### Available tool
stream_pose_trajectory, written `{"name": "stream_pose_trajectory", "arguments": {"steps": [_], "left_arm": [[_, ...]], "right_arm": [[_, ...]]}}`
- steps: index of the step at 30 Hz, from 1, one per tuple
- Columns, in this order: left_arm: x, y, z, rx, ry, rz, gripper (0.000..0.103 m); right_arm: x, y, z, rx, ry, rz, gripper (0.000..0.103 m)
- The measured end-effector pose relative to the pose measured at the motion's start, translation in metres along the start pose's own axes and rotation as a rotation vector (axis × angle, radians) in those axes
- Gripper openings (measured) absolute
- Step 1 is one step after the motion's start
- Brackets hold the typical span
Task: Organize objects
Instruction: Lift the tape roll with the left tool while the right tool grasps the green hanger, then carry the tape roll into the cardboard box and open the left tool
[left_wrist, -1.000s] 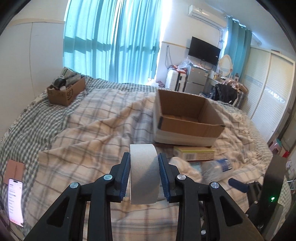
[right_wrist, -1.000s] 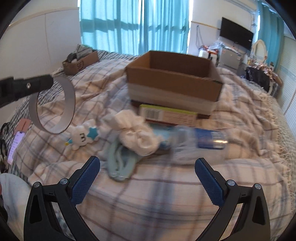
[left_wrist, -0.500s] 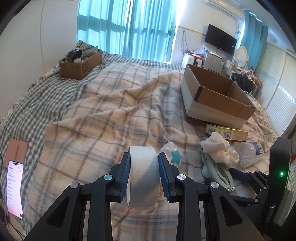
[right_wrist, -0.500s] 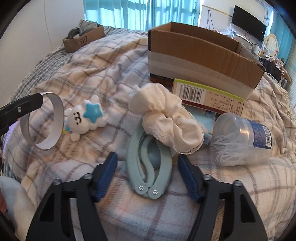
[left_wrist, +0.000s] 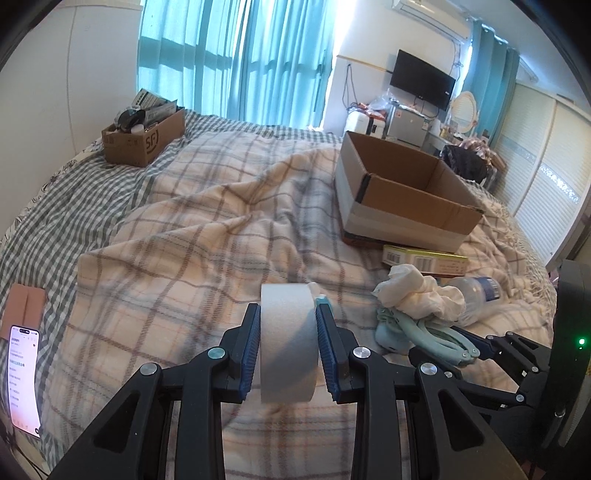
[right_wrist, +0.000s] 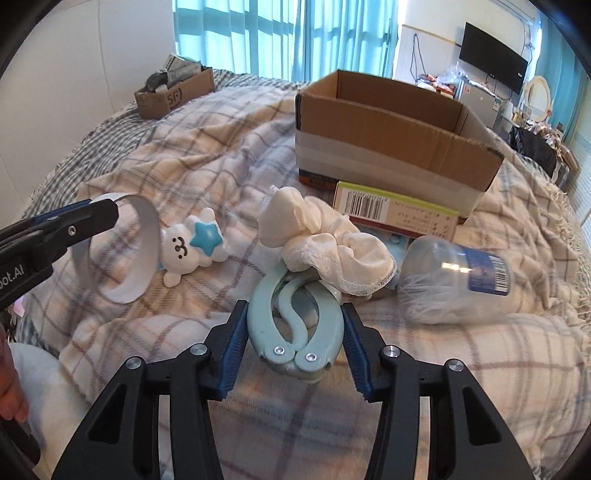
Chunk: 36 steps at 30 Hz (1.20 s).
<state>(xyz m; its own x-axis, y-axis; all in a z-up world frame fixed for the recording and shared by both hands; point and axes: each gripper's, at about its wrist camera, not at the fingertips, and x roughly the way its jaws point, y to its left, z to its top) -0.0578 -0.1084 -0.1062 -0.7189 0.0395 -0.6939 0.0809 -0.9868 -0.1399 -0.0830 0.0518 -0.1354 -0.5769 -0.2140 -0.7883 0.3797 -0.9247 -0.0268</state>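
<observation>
My left gripper (left_wrist: 288, 332) is shut on a white tape roll (left_wrist: 288, 343), held upright above the plaid blanket; the roll also shows in the right wrist view (right_wrist: 129, 251). My right gripper (right_wrist: 293, 321) is closed around a light blue clip (right_wrist: 295, 325) that lies on the blanket; its pads touch both sides. A white cloth scrunchie (right_wrist: 325, 240) rests on the clip's far end. A white plush toy with a blue star (right_wrist: 192, 247), a clear plastic bottle (right_wrist: 458, 280) and a yellow-green carton (right_wrist: 395, 214) lie nearby. A large open cardboard box (right_wrist: 391, 140) stands behind them.
A small cardboard box with clutter (left_wrist: 144, 136) sits at the far left of the bed. A lit phone (left_wrist: 24, 373) and a brown card (left_wrist: 22, 310) lie at the left edge. Furniture and a wardrobe (left_wrist: 535, 166) stand beyond the bed.
My right gripper has moved forward and closed from wide open onto the light blue clip. My left gripper, still holding the tape roll, has drifted left and lower, near the plush toy.
</observation>
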Motion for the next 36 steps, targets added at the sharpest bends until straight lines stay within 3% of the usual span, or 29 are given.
{"name": "stream_pose_trajectory", "arguments": {"steps": [23,30,36], "left_arm": [[-0.055,-0.044,0.019,0.051,-0.089,-0.062,0.03],[-0.052,-0.064,0.042,0.09,-0.095,-0.083,0.03],[-0.046,-0.087,0.078,0.147,-0.122,-0.099,0.03]], "right_arm": [[-0.103,-0.01,0.011,0.01,-0.196,0.0,0.047],[-0.124,-0.029,0.029,0.034,-0.256,-0.008,0.047],[-0.132,-0.055,0.065,0.046,-0.304,-0.019,0.047]]}}
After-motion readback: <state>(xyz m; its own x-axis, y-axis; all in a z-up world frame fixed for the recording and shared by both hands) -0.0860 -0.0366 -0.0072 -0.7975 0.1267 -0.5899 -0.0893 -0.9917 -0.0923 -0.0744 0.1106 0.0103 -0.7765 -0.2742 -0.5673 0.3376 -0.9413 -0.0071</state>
